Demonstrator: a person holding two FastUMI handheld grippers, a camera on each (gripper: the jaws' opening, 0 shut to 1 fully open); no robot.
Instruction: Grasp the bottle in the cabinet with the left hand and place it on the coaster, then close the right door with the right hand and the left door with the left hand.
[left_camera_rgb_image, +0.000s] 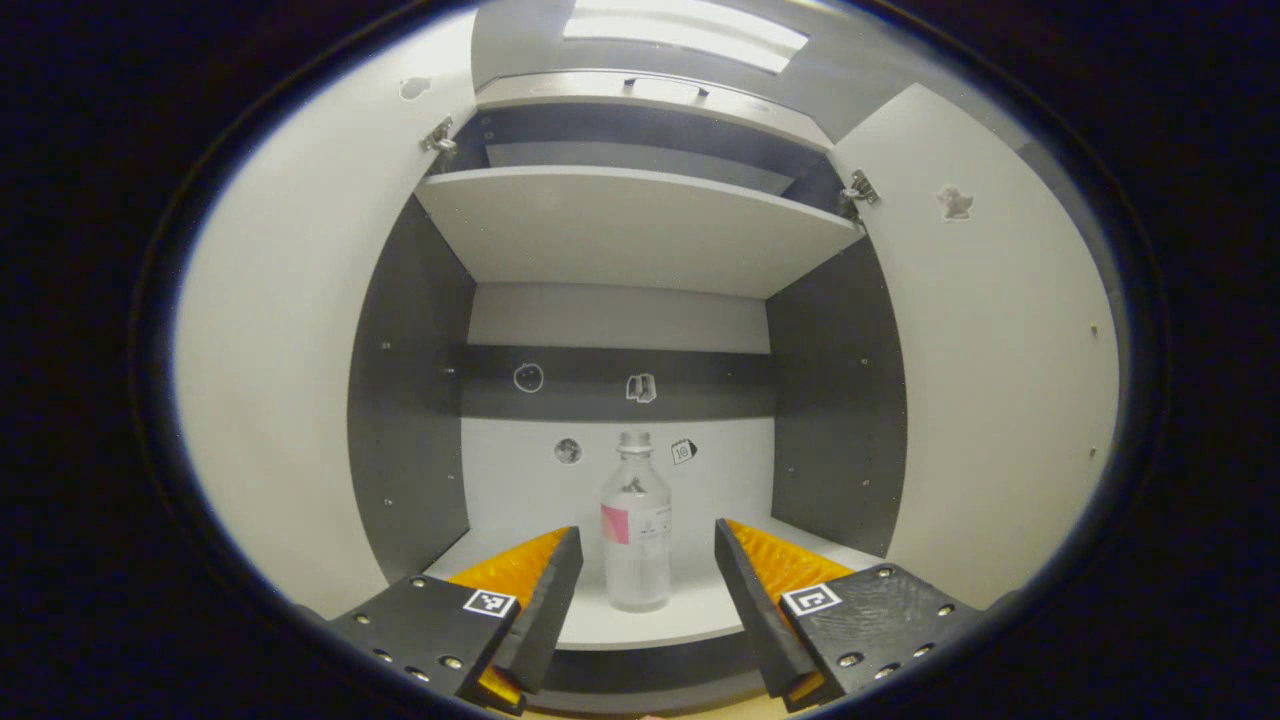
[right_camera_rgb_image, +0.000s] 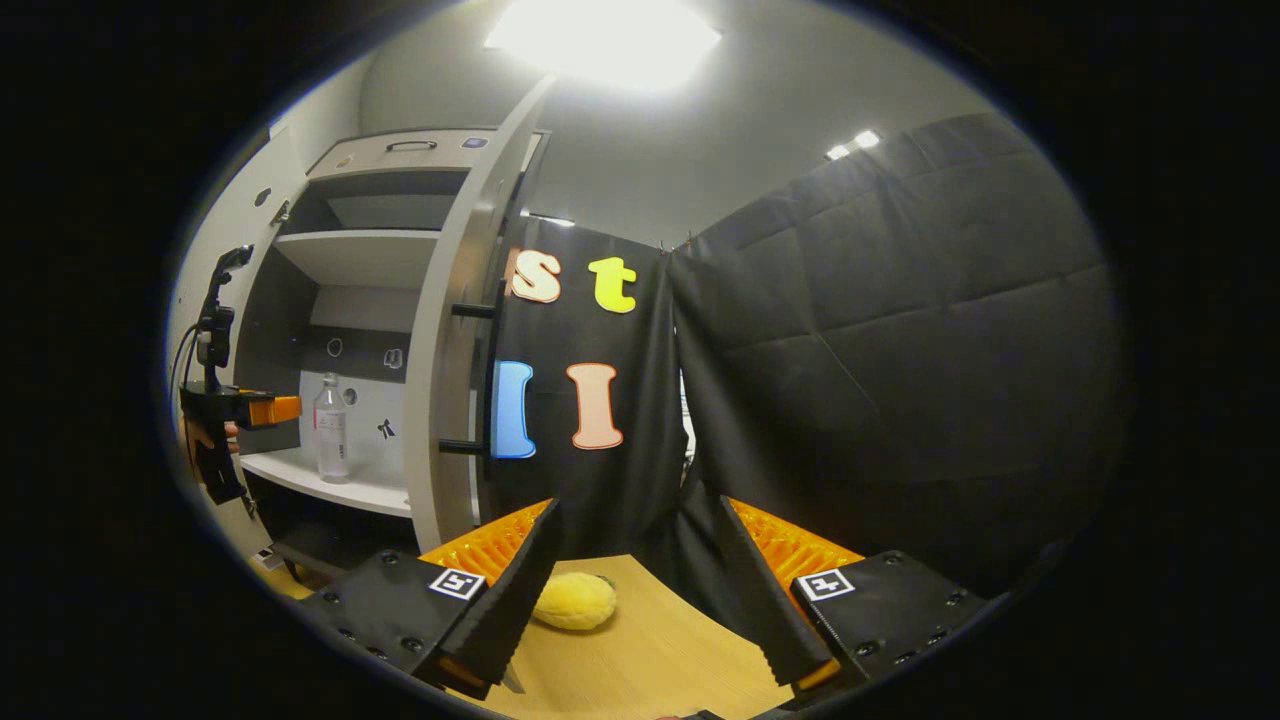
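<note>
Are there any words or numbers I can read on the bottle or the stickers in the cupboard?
"10", probably: on a small sticker on the cupboard's back wall, too small to be sure.
Bottle label: pink and white, print too blurred to read.
Other stickers: little pictures, no words.
Square tags on the hand-held gripper: black-and-white patterns, no words.
</note>
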